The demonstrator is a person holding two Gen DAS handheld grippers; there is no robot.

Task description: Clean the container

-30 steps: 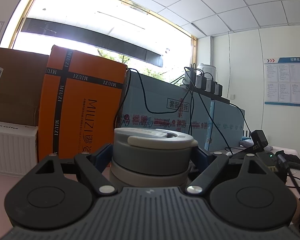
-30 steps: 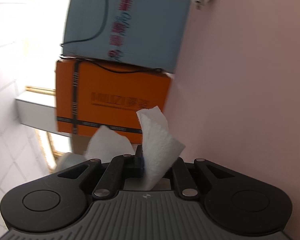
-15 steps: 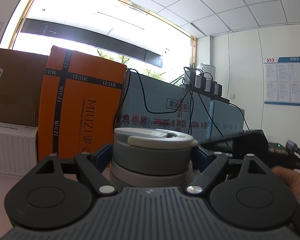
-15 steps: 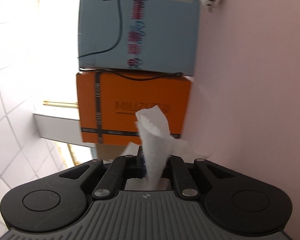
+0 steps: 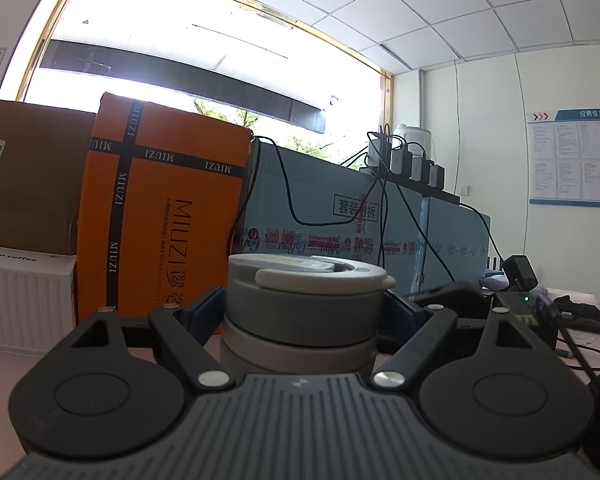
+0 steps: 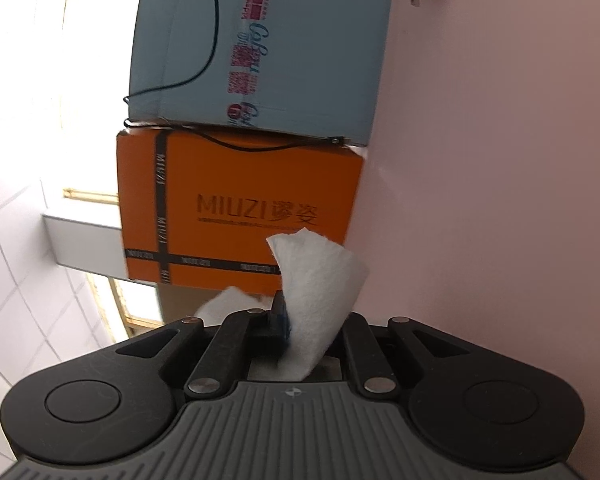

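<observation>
In the left wrist view the left claw (image 5: 304, 312) is clamped on a grey container (image 5: 302, 312), its blue-padded fingers (image 5: 206, 312) pressing either side of the lidded upper part. The container stands upright and close to the camera, with its pale lid (image 5: 312, 274) on top; whether its base rests on the pink surface (image 5: 4, 364) is hidden by the claw body. This grip probably serves to steady it for wiping. Behind it stand an orange box (image 5: 156, 216), a blue carton (image 5: 340, 216) draped with black cables, and chargers on top.

In the right wrist view the camera is rolled sideways, so the pink surface (image 6: 500, 160) fills the right side and the orange box (image 6: 240, 208) and blue carton (image 6: 260, 40) appear stacked. The right claw (image 6: 300, 324) is nearly closed, pinching a white paper towel (image 6: 316, 280) whose free end curls forward past the fingertips, a sensible way to present a wiping edge. The container does not show here, so the towel seems not yet against it
</observation>
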